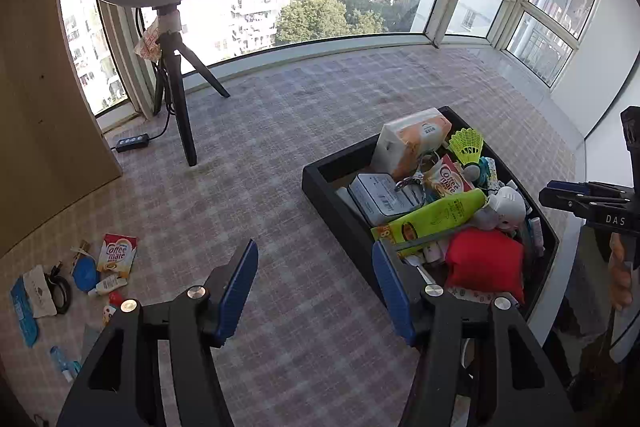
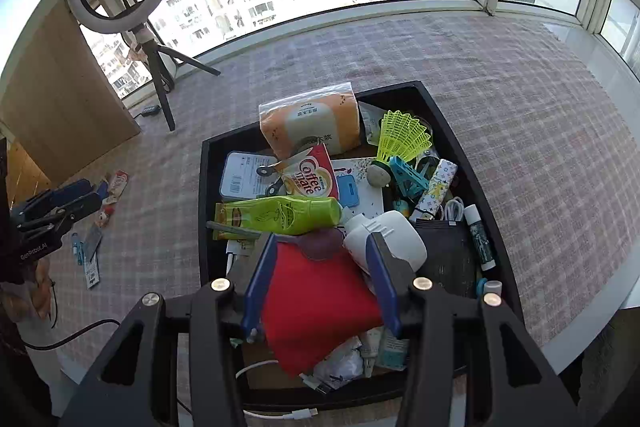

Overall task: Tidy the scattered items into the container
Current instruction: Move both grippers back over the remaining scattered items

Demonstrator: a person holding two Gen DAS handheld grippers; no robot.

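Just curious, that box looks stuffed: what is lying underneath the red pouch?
Poking out beneath the red pouch in the black box are crumpled white wrappers, a white cable and a teal packet. Whatever lies directly under its middle is covered.

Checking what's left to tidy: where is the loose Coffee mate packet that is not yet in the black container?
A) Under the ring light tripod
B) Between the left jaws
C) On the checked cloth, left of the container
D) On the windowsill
C: the loose Coffee mate packet lies on the checked cloth, far left of the black container.
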